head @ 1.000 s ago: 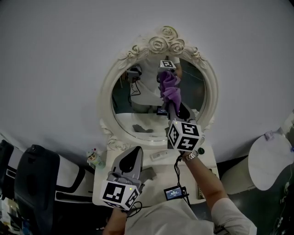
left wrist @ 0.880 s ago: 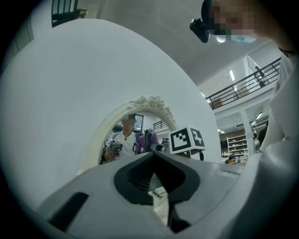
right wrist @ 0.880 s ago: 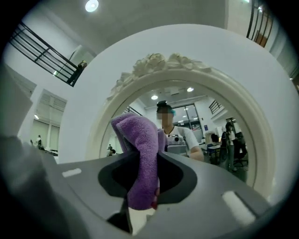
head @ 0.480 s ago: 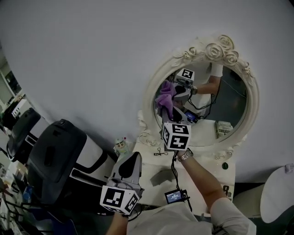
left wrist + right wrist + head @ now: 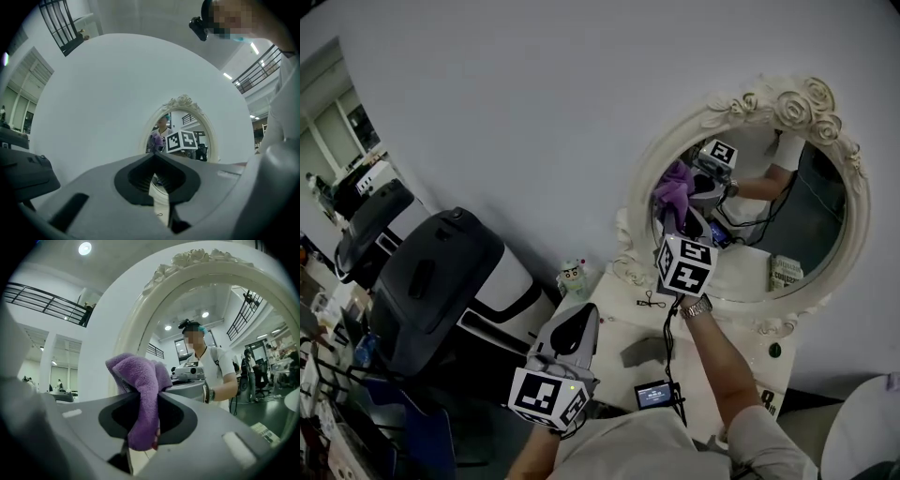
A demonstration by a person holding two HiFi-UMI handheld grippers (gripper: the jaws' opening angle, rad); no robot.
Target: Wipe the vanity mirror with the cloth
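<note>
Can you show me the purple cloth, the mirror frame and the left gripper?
purple cloth [image 5: 142, 404], right gripper view, the fold pinched between the jaws.
mirror frame [image 5: 800, 101], head view, the carved roses on top.
left gripper [image 5: 154, 154], left gripper view, where its closed tips meet.

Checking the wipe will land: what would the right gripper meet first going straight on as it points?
The mirror glass, close to its left frame edge. The purple cloth clamped in the right gripper leads, so it would press there first; whether it touches already is unclear.
</note>
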